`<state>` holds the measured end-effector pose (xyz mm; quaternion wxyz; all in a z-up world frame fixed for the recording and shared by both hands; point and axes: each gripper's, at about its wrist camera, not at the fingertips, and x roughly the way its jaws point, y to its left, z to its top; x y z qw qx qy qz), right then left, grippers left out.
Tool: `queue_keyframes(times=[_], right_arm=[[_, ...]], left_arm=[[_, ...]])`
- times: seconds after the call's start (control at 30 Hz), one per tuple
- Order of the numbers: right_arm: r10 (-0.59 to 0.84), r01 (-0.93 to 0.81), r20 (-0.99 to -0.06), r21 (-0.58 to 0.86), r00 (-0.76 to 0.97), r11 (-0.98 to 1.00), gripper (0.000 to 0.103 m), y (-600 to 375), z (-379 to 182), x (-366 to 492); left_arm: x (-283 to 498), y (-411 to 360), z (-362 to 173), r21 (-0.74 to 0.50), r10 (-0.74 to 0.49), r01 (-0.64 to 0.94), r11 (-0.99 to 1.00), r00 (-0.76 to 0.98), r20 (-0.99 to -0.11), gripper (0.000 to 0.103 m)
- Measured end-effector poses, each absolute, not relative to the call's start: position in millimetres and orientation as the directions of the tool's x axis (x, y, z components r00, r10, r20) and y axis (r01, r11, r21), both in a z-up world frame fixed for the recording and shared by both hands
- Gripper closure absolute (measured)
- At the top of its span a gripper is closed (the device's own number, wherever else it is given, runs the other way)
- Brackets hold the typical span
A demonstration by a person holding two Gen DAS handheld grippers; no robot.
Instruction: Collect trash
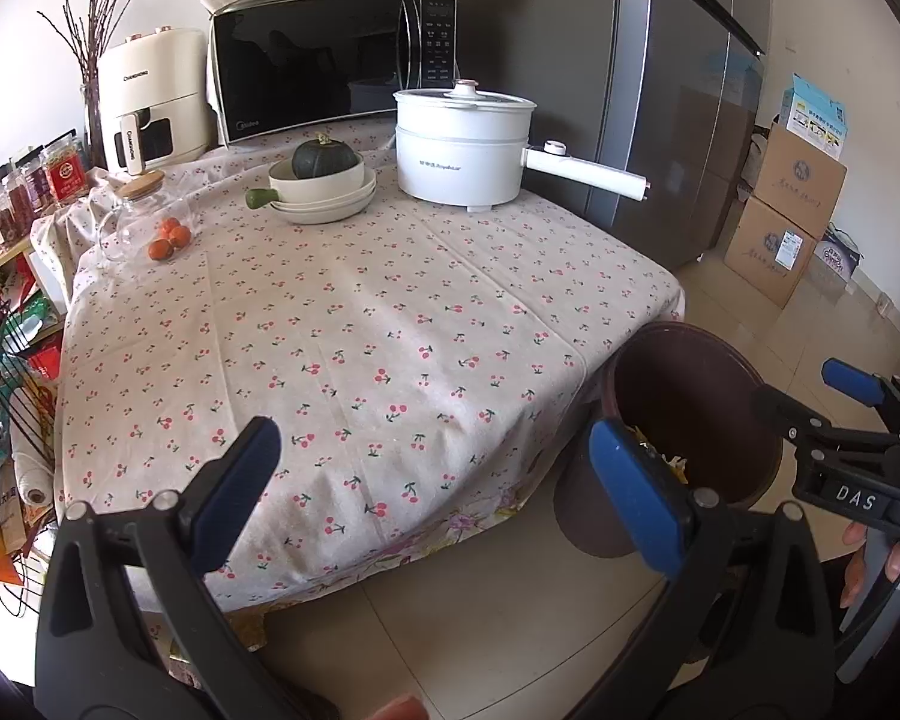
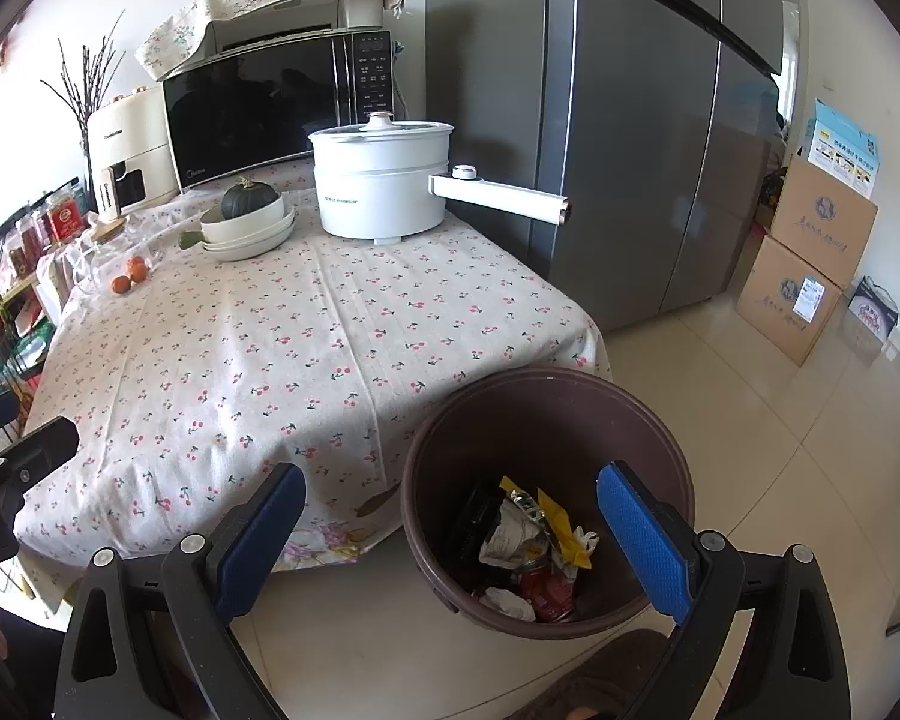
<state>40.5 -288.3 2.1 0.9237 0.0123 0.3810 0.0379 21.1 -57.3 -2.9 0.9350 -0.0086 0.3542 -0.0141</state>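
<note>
A brown round trash bin (image 2: pixel 546 420) stands on the floor at the table's near right corner. It holds several crumpled wrappers and packets (image 2: pixel 531 540). In the left wrist view the bin (image 1: pixel 690 384) shows at the right with a little trash visible inside. My right gripper (image 2: pixel 450 522) is open and empty, just above the bin's near rim. My left gripper (image 1: pixel 444 480) is open and empty, over the table's front edge. The right gripper (image 1: pixel 852 414) also shows in the left wrist view, beside the bin.
The table (image 1: pixel 360 330) has a cherry-print cloth. At its back stand a white electric pot (image 1: pixel 462 144), stacked bowls with a green squash (image 1: pixel 324 180), small oranges (image 1: pixel 171 237), a glass jar, a microwave (image 1: pixel 330 66) and an air fryer. A grey fridge (image 2: pixel 630 120) and cardboard boxes (image 2: pixel 810 252) stand to the right.
</note>
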Motion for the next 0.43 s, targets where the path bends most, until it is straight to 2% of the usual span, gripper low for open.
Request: queue_keyframes(times=[0.43], right_arm=[[0.069,-0.060,-0.700,0.037,0.711,0.997,0.004,-287.6,1.5,39.3]], left_arm=[[22.8,-56.7,-3.3,-0.024,-0.027,0.015,1.000,0.748,-0.664,0.000]])
